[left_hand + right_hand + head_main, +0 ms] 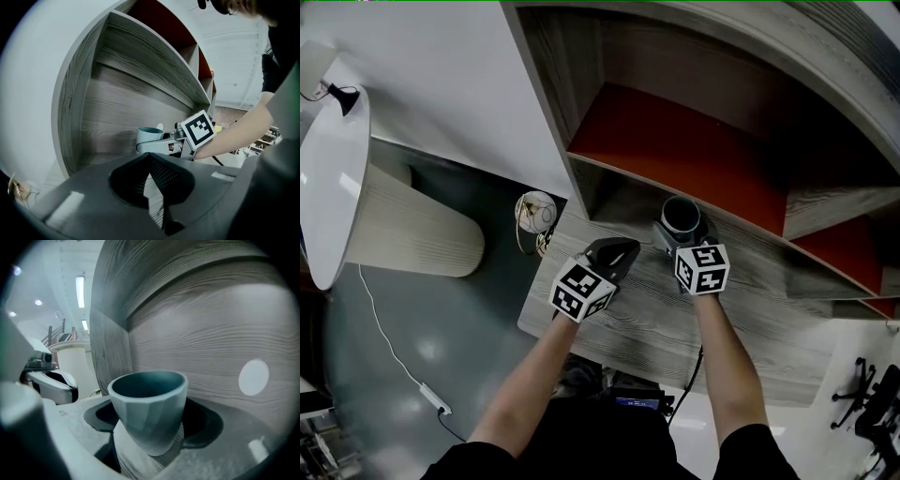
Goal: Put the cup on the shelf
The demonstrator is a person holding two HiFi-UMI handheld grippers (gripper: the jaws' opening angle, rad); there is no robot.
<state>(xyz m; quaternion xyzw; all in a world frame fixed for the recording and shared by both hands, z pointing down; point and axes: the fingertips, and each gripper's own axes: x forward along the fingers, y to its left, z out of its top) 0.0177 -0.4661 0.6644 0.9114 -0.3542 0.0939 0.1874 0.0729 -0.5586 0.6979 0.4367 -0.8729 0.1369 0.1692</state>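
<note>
A teal cup (681,215) stands upright between the jaws of my right gripper (676,236), which is shut on it. It is held low over the grey wood board (628,319) of the shelf unit, at the mouth of the lower compartment. In the right gripper view the cup (149,412) fills the middle, with the compartment's wood back wall (211,338) close behind it. I cannot tell if its base touches the board. My left gripper (615,251) is just left of the cup, shut and empty. In the left gripper view its jaws meet, and the cup (150,136) shows beyond them.
Above the lower compartment is a shelf with a red panel (675,150). A white round sticker (254,377) is on the back wall. Left of the unit stand a white tabletop (333,178) on a beige base (417,230), a cable coil (535,212) and a power strip (434,401).
</note>
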